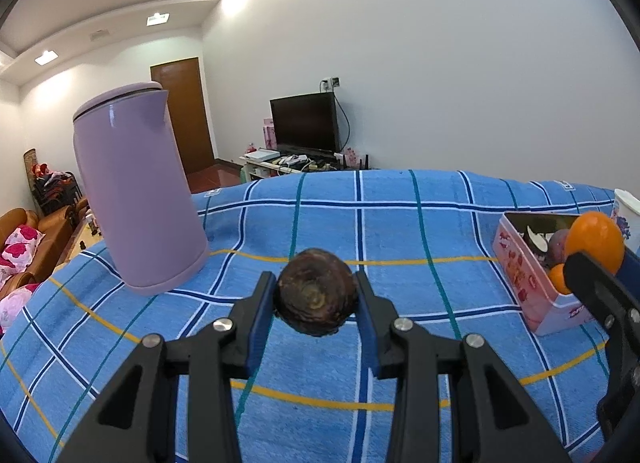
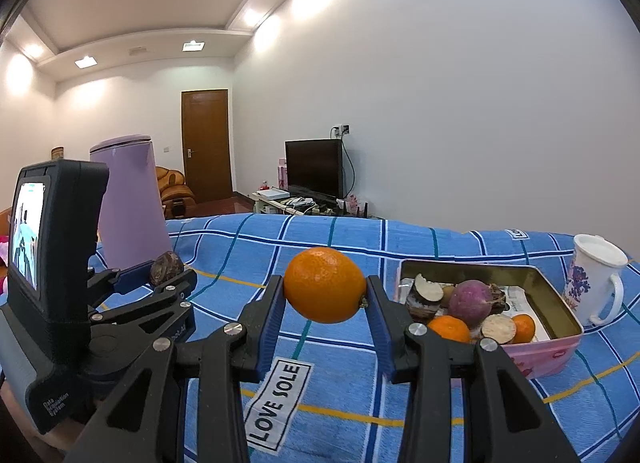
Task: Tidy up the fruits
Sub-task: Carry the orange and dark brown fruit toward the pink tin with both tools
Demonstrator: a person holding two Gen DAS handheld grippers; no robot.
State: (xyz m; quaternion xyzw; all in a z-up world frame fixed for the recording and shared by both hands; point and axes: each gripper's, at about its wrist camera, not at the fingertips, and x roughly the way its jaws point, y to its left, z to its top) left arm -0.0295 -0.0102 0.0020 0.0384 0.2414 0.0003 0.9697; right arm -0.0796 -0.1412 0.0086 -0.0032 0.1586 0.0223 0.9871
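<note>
My left gripper [image 1: 316,295] is shut on a dark brown, rough, round fruit [image 1: 317,297], held above the blue checked cloth; the same fruit [image 2: 166,267] shows at the left of the right wrist view. My right gripper [image 2: 326,291] is shut on an orange [image 2: 325,283], which also appears at the far right of the left wrist view [image 1: 596,239]. To the right sits a pink rectangular tin [image 2: 560,347] holding two small oranges [image 2: 450,329], a purple round root [image 2: 470,297] and cut brown pieces [image 2: 424,291].
A tall lilac kettle [image 1: 136,191] stands at the left on the cloth-covered table [image 1: 400,223]. A white flowered mug [image 2: 596,279] stands just right of the tin. A television and a door are in the far background.
</note>
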